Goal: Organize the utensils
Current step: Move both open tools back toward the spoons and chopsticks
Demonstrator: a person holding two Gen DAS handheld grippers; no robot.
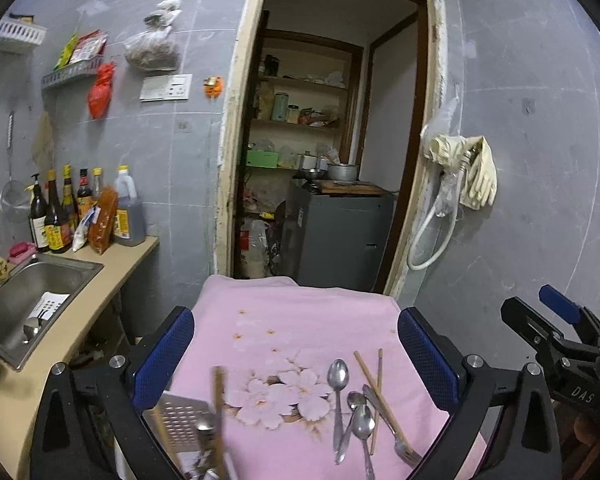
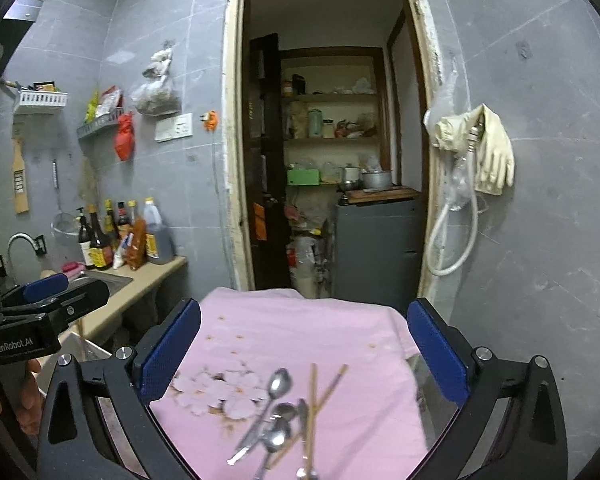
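- Left gripper (image 1: 296,354): jaws wide apart, nothing between the blue pads, pointing over the pink cloth (image 1: 284,320).
- Right gripper (image 2: 304,350): also spread wide, empty, over the same cloth; seen from the side at the right edge of the left view.
- Left gripper shows at the left edge of the right view, with a hand (image 2: 18,396) wrapped on its grip.
- Utensils lie loose in a pile on the cloth, right of its flower print (image 1: 282,398).
- Spoons (image 1: 337,376): three, bowls toward the doorway, handles toward the camera; two smaller ones overlap below the big one.
- Fork (image 1: 404,450) slants across the pile, tines at the near end.
- Chopsticks (image 1: 370,380): one pair crossed over the fork and spoons, tips apart at the far end.
- Rack (image 1: 182,420): perforated metal holder at the cloth's near left corner, between the left gripper's fingers; it holds a chopstick (image 1: 219,408) standing up, blurred, and what looks like a spoon handle.
- Cloth covers a small table in front of the doorway (image 1: 332,120).
- Sink (image 1: 32,304) on the left, a spoon and a paper lying in it; counter (image 1: 132,258) beyond it carries bottles (image 1: 66,208) and sauce packs.
- Wall above: two small shelves (image 1: 72,72), hanging bags, a switch plate, a strainer.
- Gloves (image 1: 476,172) and a white hose hang on the wall right of the doorway.
- Through the doorway: pantry shelves, a grey cabinet with pots on top.
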